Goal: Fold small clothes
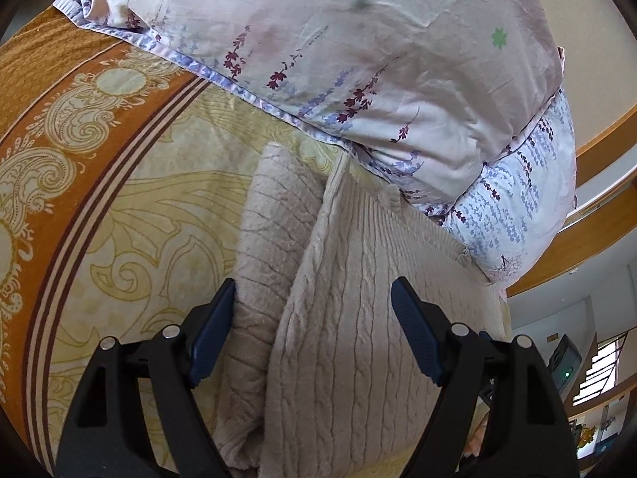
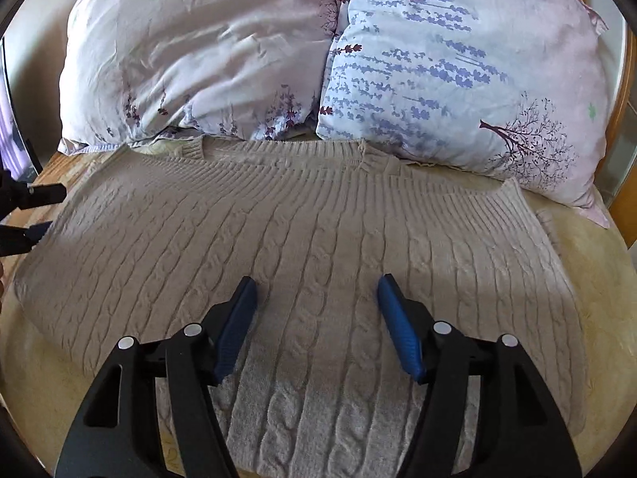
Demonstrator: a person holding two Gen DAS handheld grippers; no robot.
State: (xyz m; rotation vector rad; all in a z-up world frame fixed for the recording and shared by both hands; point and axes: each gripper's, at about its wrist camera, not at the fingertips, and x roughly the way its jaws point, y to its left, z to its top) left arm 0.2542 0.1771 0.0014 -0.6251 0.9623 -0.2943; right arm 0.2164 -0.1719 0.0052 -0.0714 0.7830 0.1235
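A beige cable-knit sweater (image 2: 310,239) lies flat on the bed, its ribbed hem toward the pillows. In the left wrist view the sweater (image 1: 350,318) shows with one side folded over, a folded layer (image 1: 270,219) lying beside it. My left gripper (image 1: 312,290) is open, its blue pads straddling the sweater's folded edge, holding nothing. My right gripper (image 2: 314,286) is open just above the sweater's middle, empty. The left gripper's fingers (image 2: 36,211) show at the left edge of the right wrist view, beside the sweater's side.
Two floral pillows (image 2: 199,59) (image 2: 458,79) lie against the sweater's far edge. The bed has a yellow and orange patterned sheet (image 1: 99,159). A wooden bed frame (image 1: 597,215) curves at the right.
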